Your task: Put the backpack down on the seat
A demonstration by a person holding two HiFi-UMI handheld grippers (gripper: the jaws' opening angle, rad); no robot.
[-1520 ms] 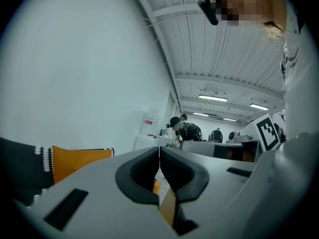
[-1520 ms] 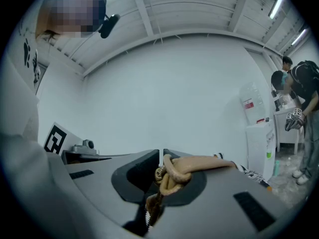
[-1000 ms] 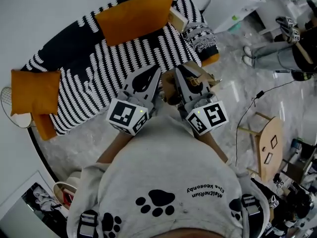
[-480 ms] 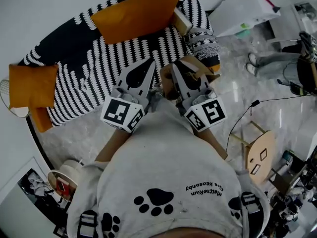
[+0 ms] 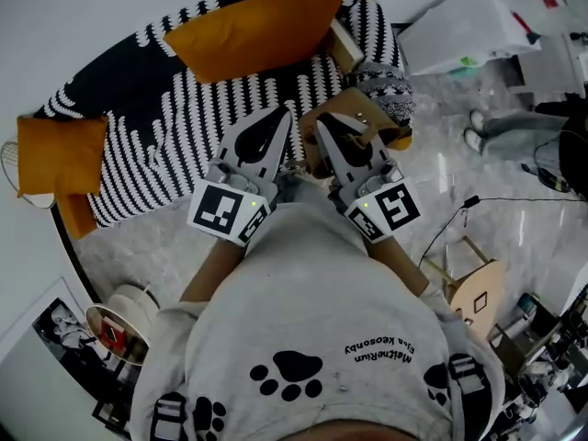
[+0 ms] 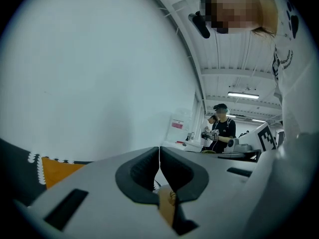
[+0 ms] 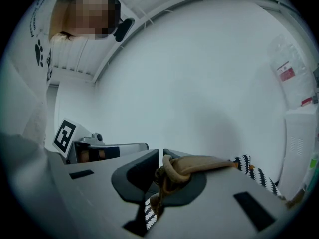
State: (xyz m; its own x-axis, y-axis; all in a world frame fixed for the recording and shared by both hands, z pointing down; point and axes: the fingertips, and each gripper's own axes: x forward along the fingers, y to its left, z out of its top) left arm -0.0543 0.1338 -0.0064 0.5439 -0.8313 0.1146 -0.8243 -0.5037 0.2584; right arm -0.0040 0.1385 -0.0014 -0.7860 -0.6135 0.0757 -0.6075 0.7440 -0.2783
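Head view: the backpack (image 5: 356, 110) hung over the near right corner of the striped seat (image 5: 175, 131). Left gripper view: the left gripper (image 6: 159, 158) was shut, pinching a tan strap (image 6: 168, 203). Right gripper view: the right gripper (image 7: 160, 158) clamped the knotted handle (image 7: 192, 166). A slipping strap might drop it short.

B/w striped sofa (image 5: 165, 127); orange cushions (image 5: 248, 30) atop

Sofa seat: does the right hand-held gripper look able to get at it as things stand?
Probably yes. The right hand-held gripper, shut on a strap of the backpack, is by the front edge of the striped sofa seat. The stretch ahead is bare, with the orange cushions at the back and left end.
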